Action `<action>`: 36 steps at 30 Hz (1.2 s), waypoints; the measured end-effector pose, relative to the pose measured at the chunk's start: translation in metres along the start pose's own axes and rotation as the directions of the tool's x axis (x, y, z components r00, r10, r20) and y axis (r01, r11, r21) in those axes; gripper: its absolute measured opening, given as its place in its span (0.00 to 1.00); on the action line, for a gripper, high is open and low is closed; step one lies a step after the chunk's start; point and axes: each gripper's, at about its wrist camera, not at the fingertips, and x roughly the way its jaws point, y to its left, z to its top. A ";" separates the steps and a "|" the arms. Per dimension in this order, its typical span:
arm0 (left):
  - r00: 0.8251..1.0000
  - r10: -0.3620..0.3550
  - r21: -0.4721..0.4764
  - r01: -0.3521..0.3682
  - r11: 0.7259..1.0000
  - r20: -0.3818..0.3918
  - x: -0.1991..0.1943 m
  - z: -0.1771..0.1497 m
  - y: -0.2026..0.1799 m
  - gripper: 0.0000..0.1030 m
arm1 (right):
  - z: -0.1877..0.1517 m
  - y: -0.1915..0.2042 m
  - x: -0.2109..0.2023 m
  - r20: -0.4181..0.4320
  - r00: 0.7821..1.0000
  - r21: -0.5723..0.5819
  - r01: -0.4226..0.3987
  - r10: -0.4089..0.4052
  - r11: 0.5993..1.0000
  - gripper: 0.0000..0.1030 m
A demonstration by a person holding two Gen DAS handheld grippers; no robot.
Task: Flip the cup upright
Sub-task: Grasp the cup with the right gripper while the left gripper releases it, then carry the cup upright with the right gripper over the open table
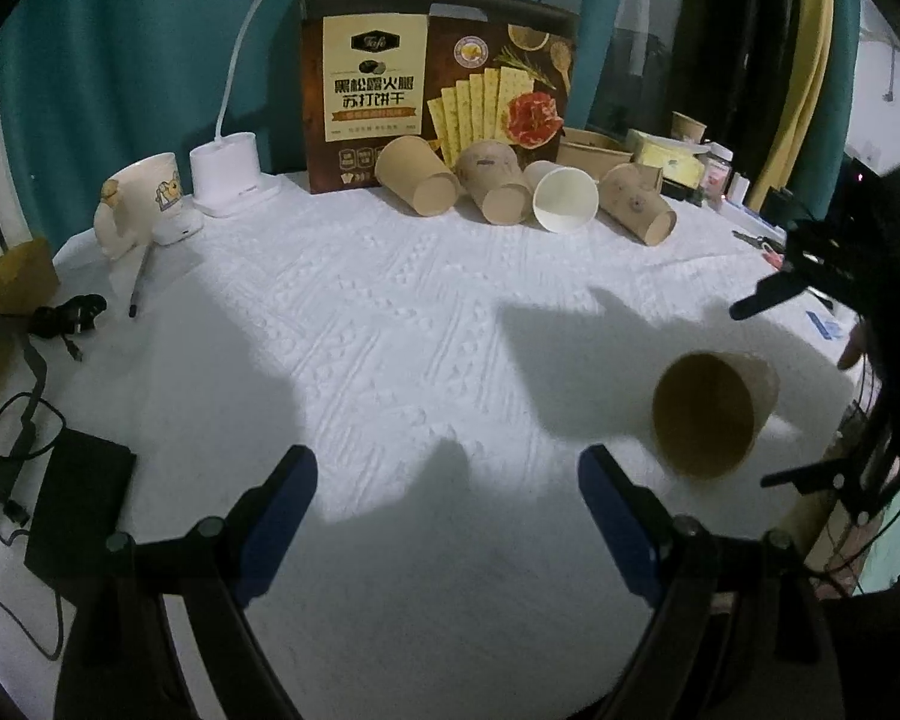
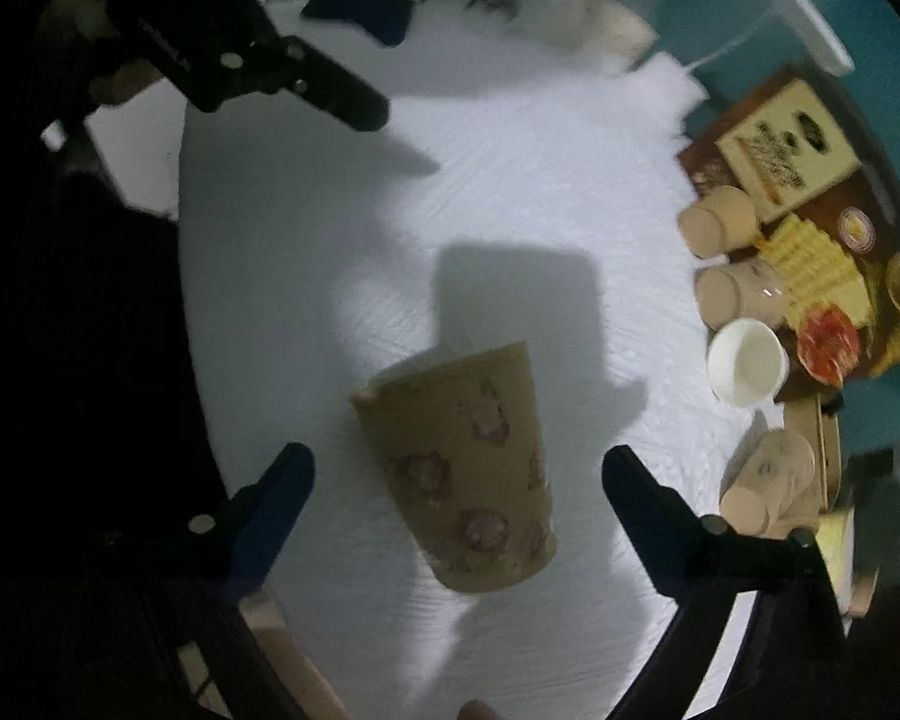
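A tan paper cup (image 2: 468, 468) printed with pinkish round figures lies on the white embossed table cover (image 1: 390, 312), near a brown-and-cream cracker box (image 1: 435, 90) against teal curtains (image 1: 108, 60).

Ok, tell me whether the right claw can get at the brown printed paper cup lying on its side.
Probably yes. The right claw stands open with the brown printed paper cup lying between its fingers, pads not touching it. Only white cloth surrounds it; the left claw is well clear.
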 end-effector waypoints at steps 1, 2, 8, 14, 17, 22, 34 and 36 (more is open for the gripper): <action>1.000 -0.008 0.001 0.008 1.000 0.002 0.001 0.000 0.002 0.86 | 0.004 -0.001 0.003 -0.024 1.000 -0.020 -0.010 0.010 1.000 0.90; 1.000 -0.013 0.001 0.013 1.000 0.005 0.002 -0.001 0.003 0.86 | 0.011 -0.001 0.009 -0.063 0.998 -0.052 -0.026 0.023 0.998 0.88; 0.999 -0.032 0.030 0.031 0.999 0.022 0.006 0.000 0.011 0.86 | 0.030 0.001 0.030 -0.232 0.971 -0.154 -0.100 0.063 0.983 0.82; 0.998 -0.056 0.038 0.055 0.998 0.025 0.008 -0.003 0.016 0.86 | 0.043 0.002 0.049 -0.356 0.933 -0.219 -0.146 0.061 0.965 0.82; 0.997 -0.065 0.032 0.064 0.997 0.031 0.008 -0.004 0.018 0.86 | 0.045 0.005 0.055 -0.393 0.918 -0.241 -0.165 0.059 0.956 0.68; 0.997 -0.068 0.019 0.067 0.998 0.027 0.008 -0.005 0.024 0.86 | 0.049 -0.002 0.054 -0.358 0.931 -0.205 -0.144 0.063 0.968 0.54; 0.997 -0.063 -0.010 0.064 0.998 0.051 0.012 0.007 0.026 0.86 | 0.028 -0.049 0.006 -0.036 0.999 0.249 -0.004 0.013 0.968 0.53; 0.997 -0.068 0.001 0.068 0.998 0.046 0.014 0.010 0.021 0.86 | 0.016 -0.054 0.001 0.015 1.000 0.346 0.011 -0.017 0.938 0.53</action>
